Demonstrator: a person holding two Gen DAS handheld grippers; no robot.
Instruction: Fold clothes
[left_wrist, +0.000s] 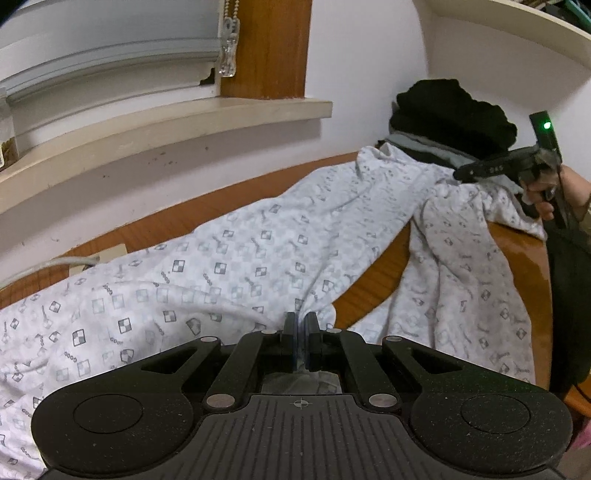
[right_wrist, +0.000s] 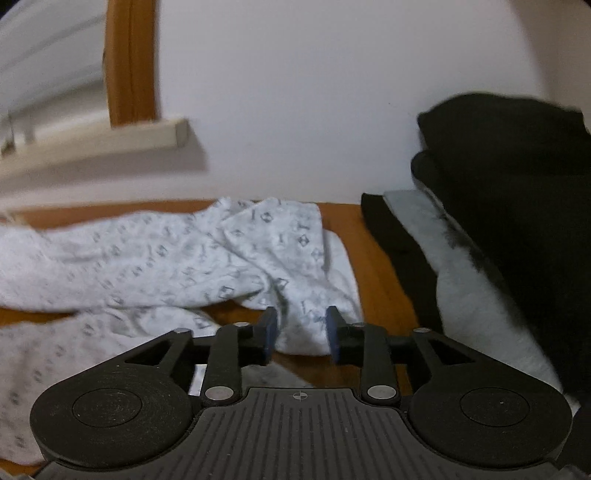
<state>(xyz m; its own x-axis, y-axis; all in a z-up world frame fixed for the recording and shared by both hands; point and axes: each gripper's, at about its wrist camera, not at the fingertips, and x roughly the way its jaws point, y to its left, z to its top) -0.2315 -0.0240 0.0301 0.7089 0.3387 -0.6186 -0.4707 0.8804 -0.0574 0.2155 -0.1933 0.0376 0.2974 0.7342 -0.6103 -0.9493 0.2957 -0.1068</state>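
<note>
Left tongs (left_wrist: 300, 325) pinched tight on printed white garment (left_wrist: 229, 273) spread over wooden worktop (left_wrist: 373, 291). Right tongs (right_wrist: 301, 332) wide apart over garment edge, dark folded pile (right_wrist: 517, 192) far right.

The white patterned cloth garment (left_wrist: 236, 273) looked soft, matt and creased. Beneath it, the orange-brown wooden tabletop (left_wrist: 373, 291) showed a smooth, slightly glossy finish. At right, the black knitted fabric pile (right_wrist: 517, 192) looked fuzzy over a grey fleecy cloth (right_wrist: 465, 288).
</note>
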